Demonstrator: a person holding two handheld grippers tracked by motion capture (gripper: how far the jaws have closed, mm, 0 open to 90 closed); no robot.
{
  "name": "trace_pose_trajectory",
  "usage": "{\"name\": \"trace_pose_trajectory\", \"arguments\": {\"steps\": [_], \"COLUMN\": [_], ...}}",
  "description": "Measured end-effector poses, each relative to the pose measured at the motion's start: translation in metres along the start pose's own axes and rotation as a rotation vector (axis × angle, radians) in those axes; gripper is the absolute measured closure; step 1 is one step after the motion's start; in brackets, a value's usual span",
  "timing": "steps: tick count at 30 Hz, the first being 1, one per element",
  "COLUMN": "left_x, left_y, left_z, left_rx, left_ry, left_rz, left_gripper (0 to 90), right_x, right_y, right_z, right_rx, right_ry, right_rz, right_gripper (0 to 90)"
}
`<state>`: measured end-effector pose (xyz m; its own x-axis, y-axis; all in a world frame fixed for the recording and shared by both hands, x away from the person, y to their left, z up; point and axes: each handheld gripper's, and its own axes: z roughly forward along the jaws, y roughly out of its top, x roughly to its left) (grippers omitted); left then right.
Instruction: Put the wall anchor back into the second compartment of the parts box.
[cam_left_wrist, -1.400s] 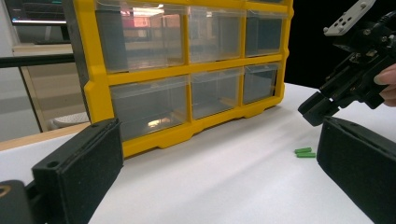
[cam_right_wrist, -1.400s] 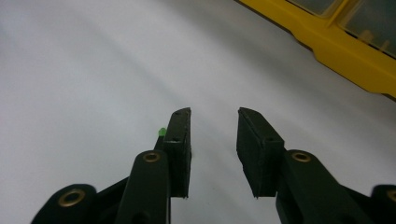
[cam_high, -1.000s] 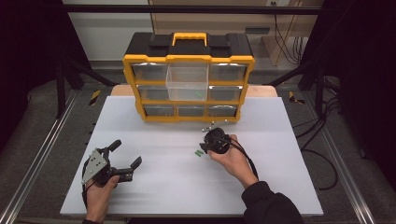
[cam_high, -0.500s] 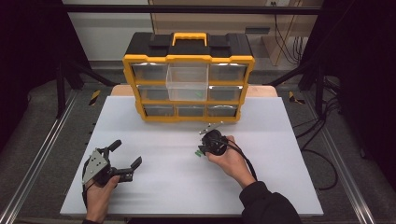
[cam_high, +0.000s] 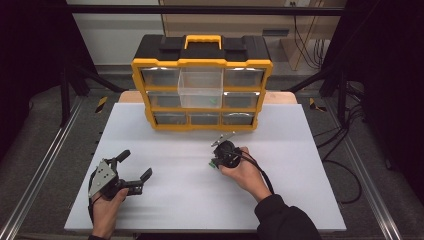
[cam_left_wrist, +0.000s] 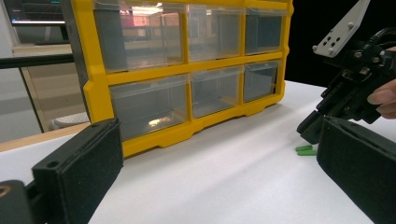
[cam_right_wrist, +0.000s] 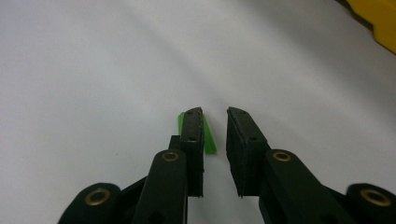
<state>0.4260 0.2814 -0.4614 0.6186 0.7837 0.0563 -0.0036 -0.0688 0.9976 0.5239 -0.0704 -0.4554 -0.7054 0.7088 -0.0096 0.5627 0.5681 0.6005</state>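
Two small green pieces (cam_right_wrist: 209, 137) lie on the white table top (cam_high: 300, 190), in front of a yellow and black drawer organizer (cam_high: 202, 63). My right gripper (cam_right_wrist: 215, 112) points down at them, its jaws a narrow gap apart. One piece lies along the inner side of the left jaw, the other just outside it. From above, the right gripper (cam_high: 220, 159) covers most of the green pieces (cam_high: 213, 164). My left gripper (cam_high: 136, 164) rests at the front left, wide open with nothing between its pads. The left gripper view also shows the green pieces (cam_left_wrist: 306, 150) under the right gripper (cam_left_wrist: 310, 133).
The organizer (cam_left_wrist: 187, 67) has rows of clear drawers. The top middle drawer (cam_high: 200, 87) is pulled out toward me, with something small and green inside. Black frame posts and cables stand off the table at both sides.
The right gripper has drifted slightly left and toward me over the green pieces. The left gripper has not moved.
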Motion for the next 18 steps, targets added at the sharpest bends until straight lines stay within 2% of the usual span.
{"name": "trace_pose_trajectory", "arguments": {"steps": [2, 3, 5, 6, 7, 8, 9, 10, 12, 18], "left_x": [-0.0001, -0.0002, -0.0001, 0.0000, 0.0000, 0.0001, 0.0001, 0.0001, 0.0000, 0.0002], "left_y": [0.0000, 0.0000, 0.0000, 0.0000, 0.0001, 0.0001, 0.0001, 0.0000, 0.0001, 0.0000], "left_z": [0.0000, 0.0001, 0.0000, 0.0000, -0.0001, -0.0001, -0.0001, -0.0001, -0.0001, 0.0001], "left_rx": [0.001, 0.000, 0.000, 0.000, 0.000, 0.000, 0.000, 0.000, 0.000, 0.000], "left_ry": [0.000, 0.000, 0.000, 0.000, 0.000, 0.000, 0.000, 0.000, -0.001, -0.001], "left_rz": [0.000, 0.000, 0.000, 0.000, 0.000, 0.000, 0.000, 0.000, 0.000, -0.001], "left_gripper": [0.3, 0.2, 0.2, 0.2, 0.3, 0.2, 0.2, 0.2, 0.2, 0.2], "right_x": [0.0006, 0.0023, 0.0027, 0.0021, 0.0032, 0.0016, 0.0015, 0.0035, 0.0020, 0.0038], "right_y": [0.0000, 0.0003, 0.0003, 0.0004, 0.0007, 0.0001, 0.0000, 0.0003, -0.0002, 0.0004], "right_z": [0.0011, 0.0020, 0.0028, 0.0033, 0.0037, 0.0040, 0.0044, 0.0051, 0.0057, 0.0070], "right_rx": [0.006, 0.002, 0.002, 0.004, 0.006, 0.011, 0.013, 0.013, 0.016, 0.016], "right_ry": [-0.002, 0.001, 0.001, 0.001, 0.002, -0.001, -0.001, 0.003, -0.007, 0.000], "right_rz": [-0.001, 0.020, 0.020, 0.004, 0.018, -0.007, -0.012, 0.012, -0.007, 0.009], "right_gripper": [77.0, 77.1, 77.5, 77.6, 77.8, 77.9, 78.1, 78.2, 78.7, 79.5]}}
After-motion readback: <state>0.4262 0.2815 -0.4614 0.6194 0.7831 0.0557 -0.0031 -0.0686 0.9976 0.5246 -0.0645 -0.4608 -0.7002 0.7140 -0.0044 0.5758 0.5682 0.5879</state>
